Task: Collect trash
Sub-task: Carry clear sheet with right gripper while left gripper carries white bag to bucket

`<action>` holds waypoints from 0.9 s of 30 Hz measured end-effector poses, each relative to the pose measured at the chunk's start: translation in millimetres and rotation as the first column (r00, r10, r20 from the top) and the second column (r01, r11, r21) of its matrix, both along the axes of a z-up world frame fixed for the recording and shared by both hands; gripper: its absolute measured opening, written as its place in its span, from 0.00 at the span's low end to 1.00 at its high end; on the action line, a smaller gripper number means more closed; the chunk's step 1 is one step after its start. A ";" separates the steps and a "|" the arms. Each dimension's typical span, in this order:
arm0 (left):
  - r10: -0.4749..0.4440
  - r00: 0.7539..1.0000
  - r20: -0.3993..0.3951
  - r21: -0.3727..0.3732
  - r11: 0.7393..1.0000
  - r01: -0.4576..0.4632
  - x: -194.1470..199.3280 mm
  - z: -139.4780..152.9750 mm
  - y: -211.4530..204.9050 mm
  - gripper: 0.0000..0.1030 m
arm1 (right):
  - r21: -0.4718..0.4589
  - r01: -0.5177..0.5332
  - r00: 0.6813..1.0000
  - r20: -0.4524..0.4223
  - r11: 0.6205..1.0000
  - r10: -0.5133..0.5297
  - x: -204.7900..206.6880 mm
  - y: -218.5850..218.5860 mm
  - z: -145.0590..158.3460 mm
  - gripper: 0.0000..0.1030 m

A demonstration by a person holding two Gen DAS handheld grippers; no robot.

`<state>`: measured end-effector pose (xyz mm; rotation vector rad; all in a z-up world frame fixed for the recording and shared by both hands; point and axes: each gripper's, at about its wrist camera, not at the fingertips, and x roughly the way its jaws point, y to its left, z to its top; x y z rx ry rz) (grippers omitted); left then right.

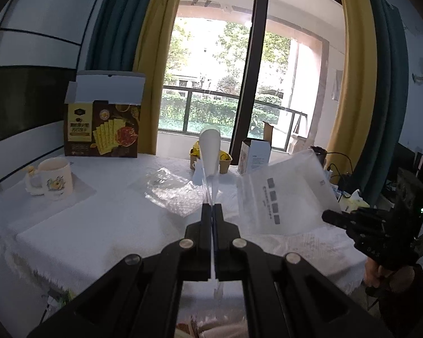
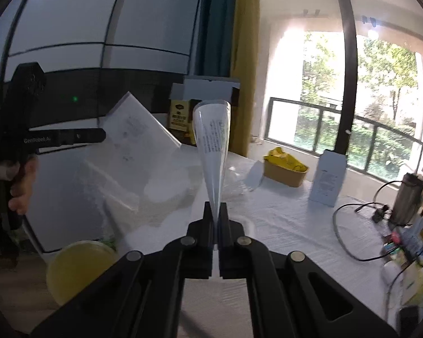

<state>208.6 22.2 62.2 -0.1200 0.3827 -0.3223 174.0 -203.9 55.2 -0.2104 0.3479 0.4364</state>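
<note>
In the left wrist view my left gripper (image 1: pixel 212 205) is shut on a thin white plastic bag (image 1: pixel 210 152), seen edge-on and standing up from the fingers. At the right, my right gripper (image 1: pixel 325 216) pinches a flat white bag with grey print (image 1: pixel 284 194) above the table. The right wrist view has my right gripper (image 2: pixel 216 205) shut on that printed bag (image 2: pixel 211 146), seen edge-on here. My left gripper (image 2: pixel 103 135) is at the left, in a hand, with its white bag (image 2: pixel 138 129) hanging from its tip. Crumpled bubble wrap (image 1: pixel 172 194) lies on the white tablecloth (image 1: pixel 98 225).
A cracker box (image 1: pixel 103 129) and a mug (image 1: pixel 55 180) stand at the table's far left. A cardboard tray with yellow wrappers (image 2: pixel 284 169) and a small white box (image 2: pixel 328 180) sit near the window. A metal flask (image 2: pixel 409 197) and cables (image 2: pixel 349 233) are at the right, a yellow round bin (image 2: pixel 79 267) below the table.
</note>
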 end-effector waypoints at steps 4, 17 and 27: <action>0.020 0.999 -0.035 0.019 1.000 -0.020 -19.3 -12.1 6.6 0.00 | 0.008 -0.036 0.999 -0.002 0.999 0.036 -11.7 5.8 -3.6 0.02; 0.086 0.991 -0.102 0.029 0.996 -0.083 -75.7 -54.0 19.5 0.00 | 0.047 -0.132 0.991 -0.018 0.990 0.133 -28.9 14.4 -7.0 0.02; 0.131 0.978 -0.160 0.057 0.991 -0.123 -99.8 -93.8 27.9 0.00 | 0.100 -0.251 0.962 -0.085 0.963 0.260 -37.1 38.3 -29.7 0.02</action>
